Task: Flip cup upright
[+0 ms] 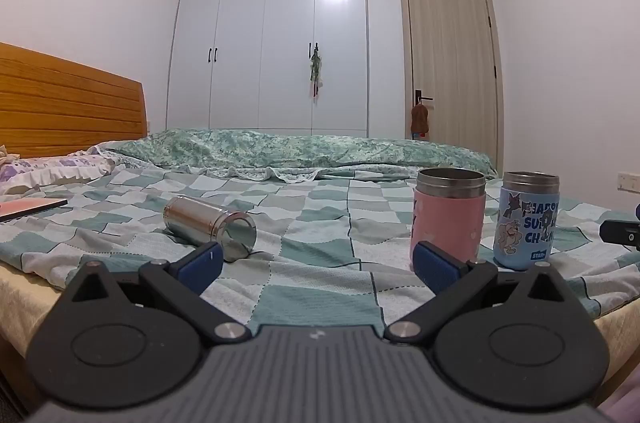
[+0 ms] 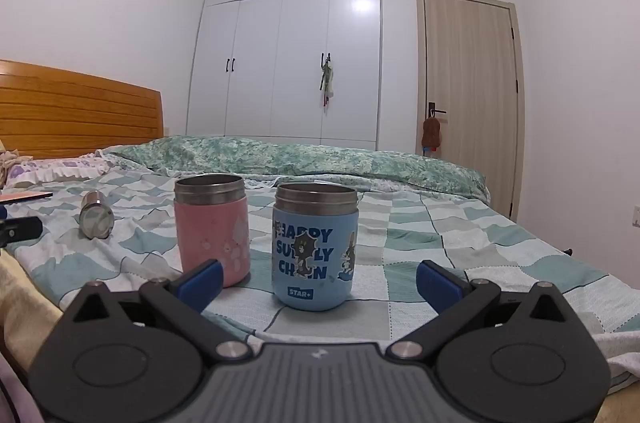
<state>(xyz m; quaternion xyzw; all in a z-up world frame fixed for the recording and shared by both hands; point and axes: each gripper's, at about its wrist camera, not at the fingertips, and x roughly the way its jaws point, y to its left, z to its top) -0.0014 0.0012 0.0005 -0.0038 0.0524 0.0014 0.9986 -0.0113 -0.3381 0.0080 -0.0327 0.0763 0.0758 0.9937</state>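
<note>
You are facing a bed point(image 1: 320, 223) covered by a checked green, grey and white sheet, with a rumpled green floral quilt point(image 1: 300, 147) along its far side and a wooden headboard point(image 1: 68, 103) at the left. Behind it stand a white wardrobe point(image 1: 272, 35) and a pale wooden door point(image 1: 452, 63).

Your left claw point(image 1: 318, 265) hovers low over the near edge of the bed with its blue-padded fingers point(image 1: 200, 263) spread wide and nothing between them. Your right claw point(image 2: 320, 283) is likewise held wide apart and holds nothing; the blue cup stands just beyond the gap between its fingers, untouched.

The pink cup point(image 1: 448, 219) stands upright on the sheet, steel rim up, just beyond the left claw's right finger in the left wrist view. The blue cup point(image 2: 314, 247), printed with cartoon figures and lettering, stands upright just beside it, to its right, a narrow gap between them.

The steel cup point(image 1: 212, 225) is the one not yet upright: it lies on its side on the sheet, well apart from the other two and to their left, its open mouth turned toward the left claw. From the right wrist view it point(image 2: 96, 215) looks small, far off to the left.

A flat pinkish item point(image 1: 30, 207) lies on the bed near the headboard.
</note>
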